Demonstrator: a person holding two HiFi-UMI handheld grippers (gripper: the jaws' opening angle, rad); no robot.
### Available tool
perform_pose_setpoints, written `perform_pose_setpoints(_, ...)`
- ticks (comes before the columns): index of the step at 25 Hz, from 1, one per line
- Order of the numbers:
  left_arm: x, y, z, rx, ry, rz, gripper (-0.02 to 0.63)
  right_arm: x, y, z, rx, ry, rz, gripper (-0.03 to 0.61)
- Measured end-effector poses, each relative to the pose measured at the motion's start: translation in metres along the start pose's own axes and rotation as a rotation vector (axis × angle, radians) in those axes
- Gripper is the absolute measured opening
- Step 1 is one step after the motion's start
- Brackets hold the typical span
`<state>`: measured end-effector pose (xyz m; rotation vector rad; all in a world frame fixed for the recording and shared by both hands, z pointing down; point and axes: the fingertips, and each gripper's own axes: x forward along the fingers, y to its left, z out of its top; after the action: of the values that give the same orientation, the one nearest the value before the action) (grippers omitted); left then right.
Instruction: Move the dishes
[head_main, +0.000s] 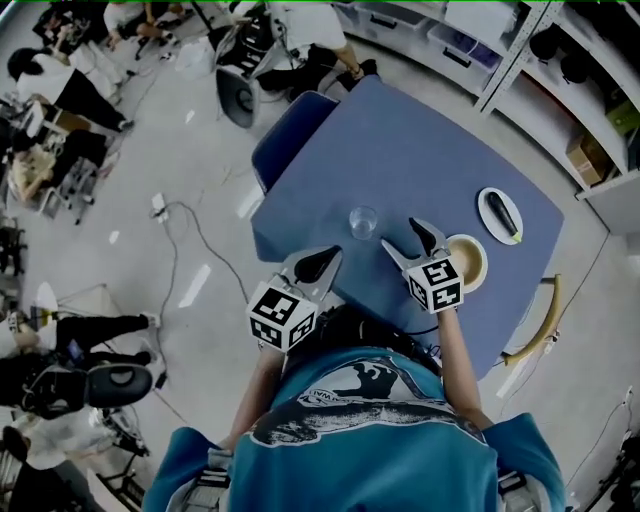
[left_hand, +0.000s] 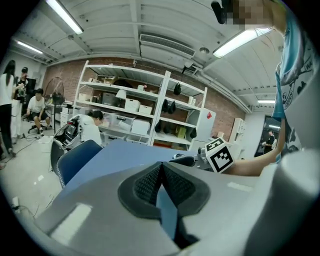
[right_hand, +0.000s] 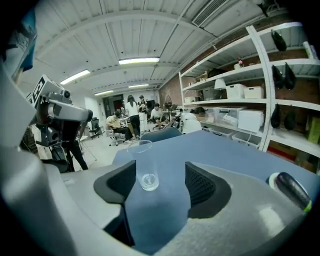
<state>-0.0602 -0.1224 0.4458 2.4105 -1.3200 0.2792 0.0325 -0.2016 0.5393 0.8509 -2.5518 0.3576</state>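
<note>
Right gripper (right_hand: 160, 182) stood spread, empty, just short of glass (right_hand: 145, 167); left gripper (left_hand: 161, 180) pressed together. Risk: off-centre jaw could have toppled glass.

Teal printed shirt (head_main: 365, 425), grey left claw (head_main: 330, 257), grey right claw (head_main: 399, 232)

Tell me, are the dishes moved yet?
Nothing looks done: the clear glass, tan bowl and white plate all sit on the blue table. In hand: nothing. The right gripper is open, lined up with the glass without touching; the left gripper is shut and empty. Left: probably all three dishes.
</note>
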Motion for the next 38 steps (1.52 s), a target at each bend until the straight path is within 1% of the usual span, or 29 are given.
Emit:
perform_pose_setpoints(4, 0.022, -0.021, 0.005, 0.032, 0.021, -0.109, 0.014, -0.038, -0.032, -0.017, 0.06, 0.011, -0.132, 0.308)
perform_pose_setpoints(8, 0.042, -0.039, 0.005, 0.062, 0.042, -0.195, 0.014, -0.073, -0.063, -0.043, 0.126, 0.026, -0.261, 0.308)
perform_pose_setpoints(11, 0.051, -0.053, 0.001, 0.088, 0.06, -0.262, 0.014, -0.102, -0.08, -0.065, 0.178, 0.031, -0.37, 0.296)
perform_pose_setpoints(14, 0.059, -0.066, -0.002, 0.107, 0.077, -0.314, 0.014, -0.131, -0.1, -0.085, 0.224, 0.027, -0.488, 0.278)
perform_pose_setpoints(17, 0.065, -0.074, -0.004, 0.12, 0.094, -0.351, 0.014, -0.153, -0.12, -0.108, 0.307, 0.044, -0.578, 0.268)
perform_pose_setpoints(19, 0.068, -0.079, -0.006, 0.127, 0.107, -0.37, 0.014, -0.158, -0.128, -0.125, 0.373, 0.057, -0.599, 0.251)
perform_pose_setpoints(22, 0.074, -0.086, -0.01, 0.134, 0.125, -0.392, 0.014, -0.156, -0.132, -0.145, 0.44, 0.086, -0.587, 0.214)
perform_pose_setpoints(24, 0.077, -0.09, -0.011, 0.139, 0.135, -0.403, 0.014, -0.151, -0.132, -0.152, 0.456, 0.109, -0.572, 0.165)
perform_pose_setpoints(25, 0.078, -0.091, -0.011, 0.14, 0.139, -0.407, 0.014, -0.149, -0.131, -0.153, 0.462, 0.115, -0.567, 0.129)
perform_pose_setpoints(27, 0.081, -0.092, -0.011, 0.142, 0.147, -0.412, 0.014, -0.146, -0.132, -0.154, 0.482, 0.113, -0.567, 0.061)
perform_pose_setpoints(28, 0.082, -0.093, -0.011, 0.143, 0.149, -0.414, 0.014, -0.146, -0.133, -0.153, 0.492, 0.109, -0.567, 0.039)
perform_pose_setpoints(33, 0.087, -0.095, -0.012, 0.146, 0.159, -0.423, 0.014, -0.153, -0.14, -0.143, 0.512, 0.07, -0.565, 0.021)
perform_pose_setpoints(38, 0.093, -0.098, -0.014, 0.147, 0.164, -0.439, 0.014, -0.171, -0.155, -0.135, 0.487, 0.057, -0.587, 0.015)
